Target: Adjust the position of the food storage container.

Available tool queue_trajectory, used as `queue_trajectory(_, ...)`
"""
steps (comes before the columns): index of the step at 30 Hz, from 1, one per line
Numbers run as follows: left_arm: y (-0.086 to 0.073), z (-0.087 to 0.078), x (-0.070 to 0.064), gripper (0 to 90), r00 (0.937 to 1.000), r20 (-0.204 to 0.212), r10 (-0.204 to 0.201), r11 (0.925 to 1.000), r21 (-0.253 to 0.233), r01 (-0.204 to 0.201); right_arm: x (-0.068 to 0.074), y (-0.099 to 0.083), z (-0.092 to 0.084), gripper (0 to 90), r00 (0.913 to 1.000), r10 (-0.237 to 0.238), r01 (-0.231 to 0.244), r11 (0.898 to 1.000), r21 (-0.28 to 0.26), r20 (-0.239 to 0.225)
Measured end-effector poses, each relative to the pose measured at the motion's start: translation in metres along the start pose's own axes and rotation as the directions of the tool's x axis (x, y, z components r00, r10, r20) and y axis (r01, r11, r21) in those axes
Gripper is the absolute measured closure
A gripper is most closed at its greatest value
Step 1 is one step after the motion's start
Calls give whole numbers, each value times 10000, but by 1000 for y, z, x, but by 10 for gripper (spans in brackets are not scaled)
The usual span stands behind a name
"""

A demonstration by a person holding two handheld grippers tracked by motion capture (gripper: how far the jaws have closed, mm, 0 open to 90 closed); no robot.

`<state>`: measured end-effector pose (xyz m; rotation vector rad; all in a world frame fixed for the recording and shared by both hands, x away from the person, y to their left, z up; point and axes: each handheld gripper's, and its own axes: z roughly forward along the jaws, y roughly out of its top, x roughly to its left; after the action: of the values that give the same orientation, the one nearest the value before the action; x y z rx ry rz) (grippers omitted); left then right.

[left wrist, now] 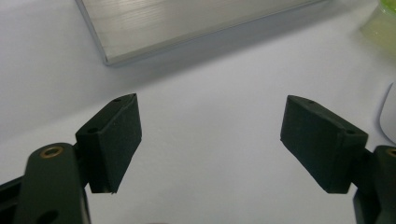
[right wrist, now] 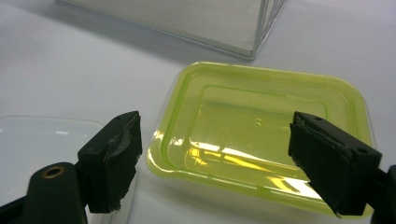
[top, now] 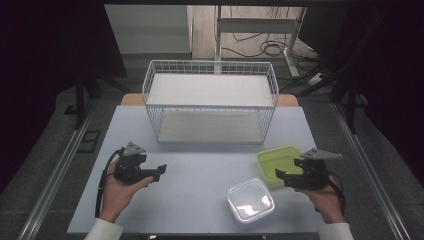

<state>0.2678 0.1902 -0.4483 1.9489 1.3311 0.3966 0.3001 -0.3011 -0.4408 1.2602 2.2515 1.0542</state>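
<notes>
On the pale matte table (top: 200, 175), sitting just below the right gripper (top: 281, 175): a glossy translucent lime-green plastic lid (top: 276, 161), rounded-rectangular with a raised rim, touching or nearly touching a clear square plastic container (top: 250, 200) beside it, both in front of a white wire-mesh shelf rack (top: 210, 100). Hovering level over the lid's near edge, jaws spread wide, holding nothing. Pointing inward over bare table, well apart at the left: left gripper (top: 161, 171), likewise gaping wide and gripping nothing.
</notes>
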Motion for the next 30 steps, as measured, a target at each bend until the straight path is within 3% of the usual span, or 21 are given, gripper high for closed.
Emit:
queue_trajectory(6, -1, 5, -2, 200, 9999, 57, 160, 9997, 197, -161, -2, 3, -1, 175, 9997, 33, -34, 10000, 32, 222)
queue_trajectory(11, 0, 4, 2, 196, 9999, 41, -96, 9997, 242, 95, -4, 9, 4, 184, 9997, 219, -217, 9997, 150, -138)
queue_trajectory(15, 1, 4, -1, 195, 9999, 103, 122, 9992, 390, -126, -5, 14, 2, 201, 9997, 239, -238, 9995, 183, -89)
queue_trajectory(24, 1, 1, -4, 197, 9993, 318, 193, 9987, 469, -208, -5, 16, -2, 304, 9998, -202, 205, 9970, 748, -51)
queue_trajectory(30, -1, -1, 0, 196, 9991, 417, 41, 9986, 520, -63, -8, 16, -3, 363, 9999, 77, -64, 9944, 1052, -116)
